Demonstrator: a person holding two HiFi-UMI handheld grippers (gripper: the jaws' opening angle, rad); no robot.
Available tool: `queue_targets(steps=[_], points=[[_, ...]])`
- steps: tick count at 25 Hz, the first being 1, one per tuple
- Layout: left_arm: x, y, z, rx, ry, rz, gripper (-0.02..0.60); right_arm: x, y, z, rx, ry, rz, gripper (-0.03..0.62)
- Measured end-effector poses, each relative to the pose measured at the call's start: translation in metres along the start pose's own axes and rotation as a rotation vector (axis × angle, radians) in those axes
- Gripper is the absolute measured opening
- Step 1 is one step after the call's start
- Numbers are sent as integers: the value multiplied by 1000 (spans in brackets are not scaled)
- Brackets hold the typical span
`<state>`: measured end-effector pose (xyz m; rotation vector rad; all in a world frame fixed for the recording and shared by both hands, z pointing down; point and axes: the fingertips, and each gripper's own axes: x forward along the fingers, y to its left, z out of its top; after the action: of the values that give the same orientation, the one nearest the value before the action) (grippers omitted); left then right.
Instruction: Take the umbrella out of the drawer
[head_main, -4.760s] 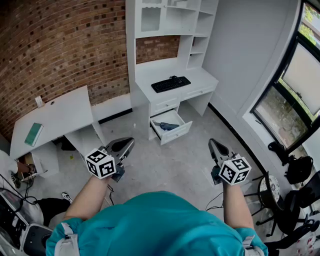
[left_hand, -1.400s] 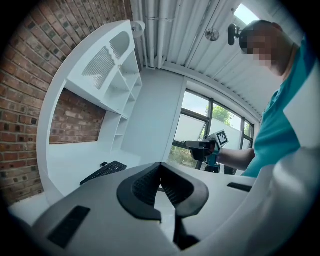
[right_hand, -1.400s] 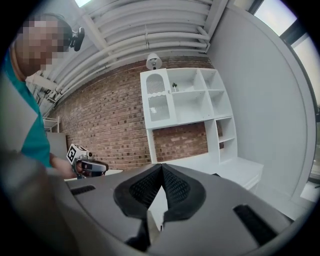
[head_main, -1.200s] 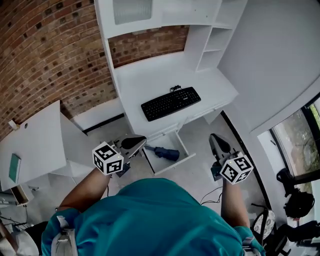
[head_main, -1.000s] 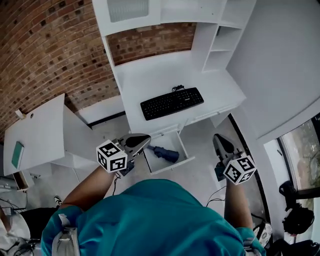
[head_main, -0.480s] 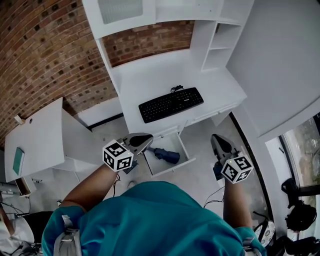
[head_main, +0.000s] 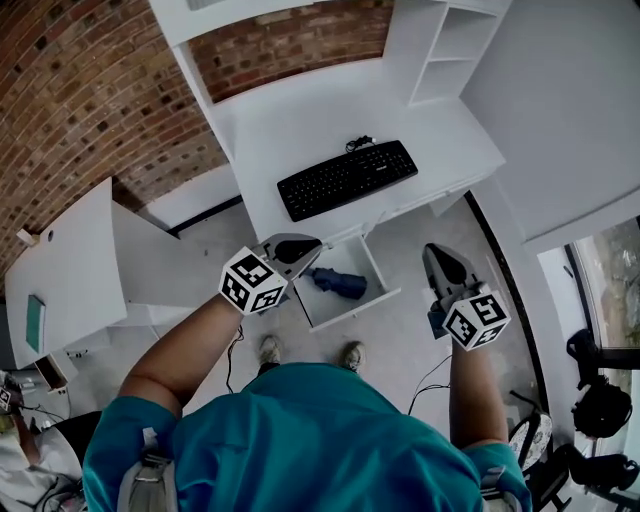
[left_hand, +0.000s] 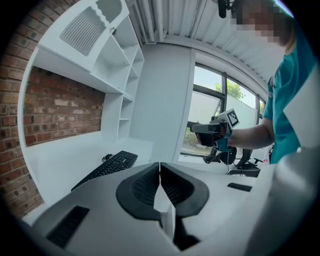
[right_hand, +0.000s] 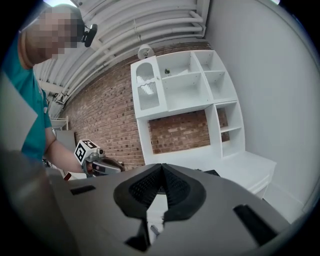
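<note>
The umbrella (head_main: 338, 283), a dark blue folded one, lies inside the open drawer (head_main: 352, 306) under the white worktop (head_main: 300, 115), towards the back of it. The left gripper (head_main: 303, 247) hangs above the drawer's left side, near the umbrella but not touching it. The right gripper (head_main: 440, 262) is well apart, over the floor (head_main: 415, 335) to the right. On both grippers the fingers (left_hand: 142, 187) are pressed together with nothing between them; the right pair (right_hand: 177, 187) looks the same.

I think several things could go wrong from here. If the left fingers go down closed, they will only push the umbrella deeper into the drawer, so they must open first. The drawer sits low and just below the edge of the worktop, so a gripper coming in too flat may knock that edge or the drawer's wall. The umbrella seems soft and rounded; a grip on loose cloth alone could let it slip or unfold during lifting. The person's shoes (head_main: 270, 350) stand close to the drawer front, and a cable (head_main: 232, 345) lies nearby on the floor.

A black keyboard (head_main: 347, 178) rests on the worktop. Behind is a brick wall (head_main: 80, 90), white shelves (head_main: 440, 45) stand above, and a second white desk (head_main: 60, 265) is at the left.
</note>
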<state>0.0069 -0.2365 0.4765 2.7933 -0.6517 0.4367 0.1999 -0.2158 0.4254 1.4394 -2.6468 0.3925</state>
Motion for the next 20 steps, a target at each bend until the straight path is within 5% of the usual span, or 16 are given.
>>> queue_targets(steps=[10,20], points=[[72,-4,-84,86,190,-79,18,22,-25,-68,-9,43,-8,21],[144,-17,-228,212,505,-186,163,35,-60,-162,32,118,-16,21]])
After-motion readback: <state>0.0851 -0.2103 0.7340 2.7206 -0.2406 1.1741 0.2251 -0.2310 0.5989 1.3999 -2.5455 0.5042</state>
